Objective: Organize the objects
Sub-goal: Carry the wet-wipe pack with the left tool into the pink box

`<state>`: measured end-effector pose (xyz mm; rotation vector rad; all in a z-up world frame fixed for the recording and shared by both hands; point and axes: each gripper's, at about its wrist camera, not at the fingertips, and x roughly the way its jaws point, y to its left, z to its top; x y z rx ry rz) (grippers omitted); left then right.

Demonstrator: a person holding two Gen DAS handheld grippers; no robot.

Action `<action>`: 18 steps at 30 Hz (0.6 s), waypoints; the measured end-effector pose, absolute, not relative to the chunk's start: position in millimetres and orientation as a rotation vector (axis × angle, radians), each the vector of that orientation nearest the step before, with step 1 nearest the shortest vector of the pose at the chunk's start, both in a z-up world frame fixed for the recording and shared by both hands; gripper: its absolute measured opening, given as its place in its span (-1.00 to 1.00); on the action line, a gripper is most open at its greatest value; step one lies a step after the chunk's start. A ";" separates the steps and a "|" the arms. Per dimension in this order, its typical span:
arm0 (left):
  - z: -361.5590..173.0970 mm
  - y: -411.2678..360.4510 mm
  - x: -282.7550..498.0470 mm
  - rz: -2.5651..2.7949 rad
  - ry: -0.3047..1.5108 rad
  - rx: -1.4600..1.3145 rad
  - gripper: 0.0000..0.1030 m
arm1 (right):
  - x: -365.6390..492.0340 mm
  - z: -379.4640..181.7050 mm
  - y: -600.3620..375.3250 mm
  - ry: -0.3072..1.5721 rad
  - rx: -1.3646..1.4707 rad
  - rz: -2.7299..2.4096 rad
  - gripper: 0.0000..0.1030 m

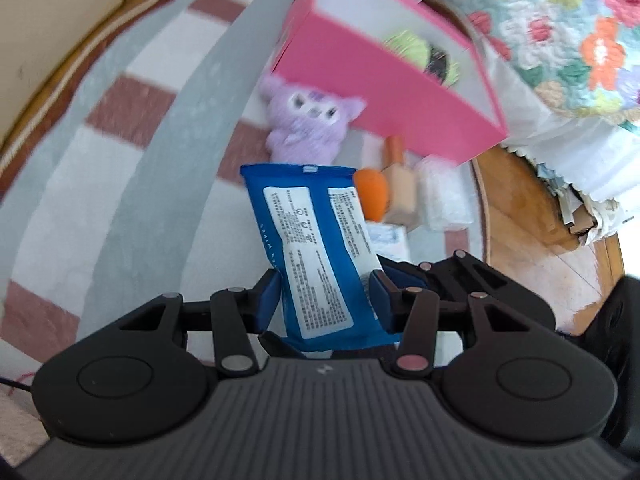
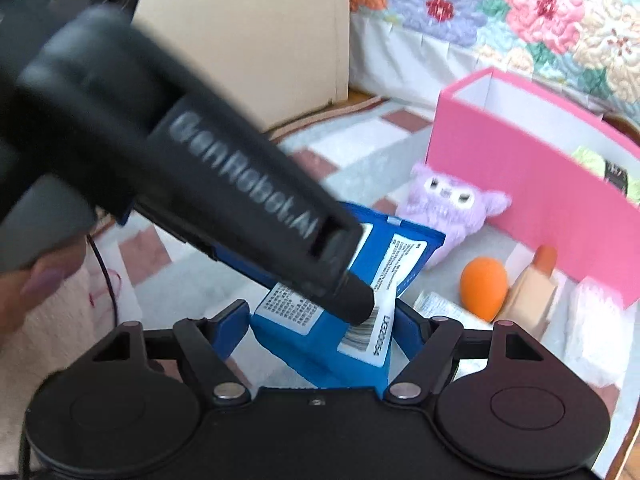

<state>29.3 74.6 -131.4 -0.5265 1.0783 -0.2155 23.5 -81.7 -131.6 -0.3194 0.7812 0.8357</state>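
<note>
— Left gripper [image 1: 324, 300]? 
— Clamped on the blue pack [image 1: 316, 252], held up off the striped rug [image 1: 120, 160]. 
— Right gripper [image 2: 320, 332]? 
— Pack [image 2: 324, 344] sitting between the blue pads [image 2: 230, 332]; contact unclear, can't tell if gripping. Left tool body [image 2: 200, 168] crossing above. 
— Beyond the pack? 
— Purple plush [image 1: 304, 124] beside the pink box [image 1: 384, 88]. Orange sponge [image 2: 482, 284], tan bottle [image 2: 532, 292] and white packet [image 2: 596, 320] near the box wall [image 2: 532, 196]. 
— Inside the box? 
— Something green [image 1: 420, 52], blurred.

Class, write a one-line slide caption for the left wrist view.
Left gripper grips a blue wipes pack above the striped rug, facing the pink box.
</note>
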 end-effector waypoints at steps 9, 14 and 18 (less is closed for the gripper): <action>-49.7 55.7 46.9 -0.268 0.929 -0.426 -0.09 | 44.4 -61.2 -105.3 0.642 -0.282 0.791 0.53; -12.1 40.0 69.1 -0.295 0.875 -0.364 -0.08 | 67.5 -28.2 -112.4 0.576 -0.279 0.754 0.53; 2.0 28.2 101.7 -0.320 0.857 -0.332 -0.08 | 96.1 -14.8 -118.9 0.575 -0.256 0.719 0.53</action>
